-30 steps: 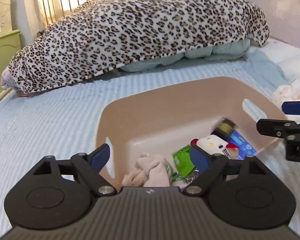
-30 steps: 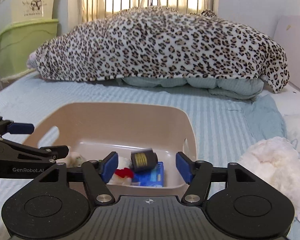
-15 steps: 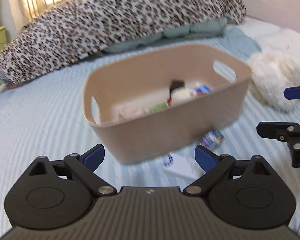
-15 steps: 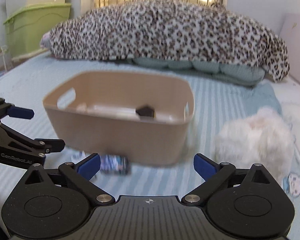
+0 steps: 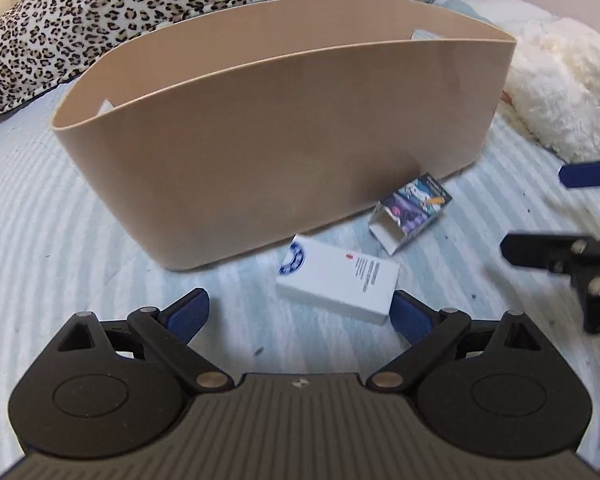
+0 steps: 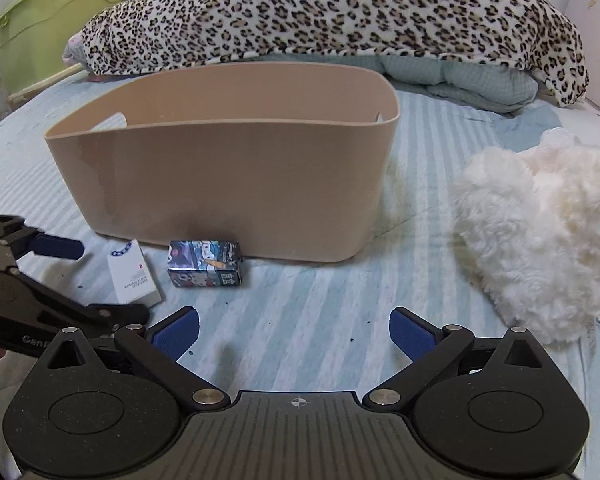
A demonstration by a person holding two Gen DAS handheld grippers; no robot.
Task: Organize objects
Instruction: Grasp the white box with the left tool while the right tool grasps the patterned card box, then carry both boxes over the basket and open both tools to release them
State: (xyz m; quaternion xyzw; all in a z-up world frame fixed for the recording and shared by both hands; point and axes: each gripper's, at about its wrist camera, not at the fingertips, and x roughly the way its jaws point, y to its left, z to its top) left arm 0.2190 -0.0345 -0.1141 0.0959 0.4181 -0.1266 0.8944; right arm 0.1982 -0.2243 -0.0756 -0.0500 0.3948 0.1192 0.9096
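A tan plastic bin (image 5: 284, 152) stands on the striped bed; it also shows in the right wrist view (image 6: 220, 176), and its contents are hidden by the near wall. A white box (image 5: 340, 280) and a small colourful cartoon box (image 5: 414, 210) lie on the bed in front of it; both show in the right wrist view, the white box (image 6: 134, 276) and the cartoon box (image 6: 206, 264). My left gripper (image 5: 300, 312) is open and empty, low over the bed just short of the white box. My right gripper (image 6: 294, 330) is open and empty over bare bed.
A fluffy white plush (image 6: 540, 240) lies right of the bin. A leopard-print blanket (image 6: 340, 12) covers bedding behind it. Green storage boxes (image 6: 52, 28) stand at the far left beside the bed.
Both grippers have pulled back from above the bin and dropped low to the bed. The bin's inside, seen earlier, is now hidden. The two boxes in front have come into view.
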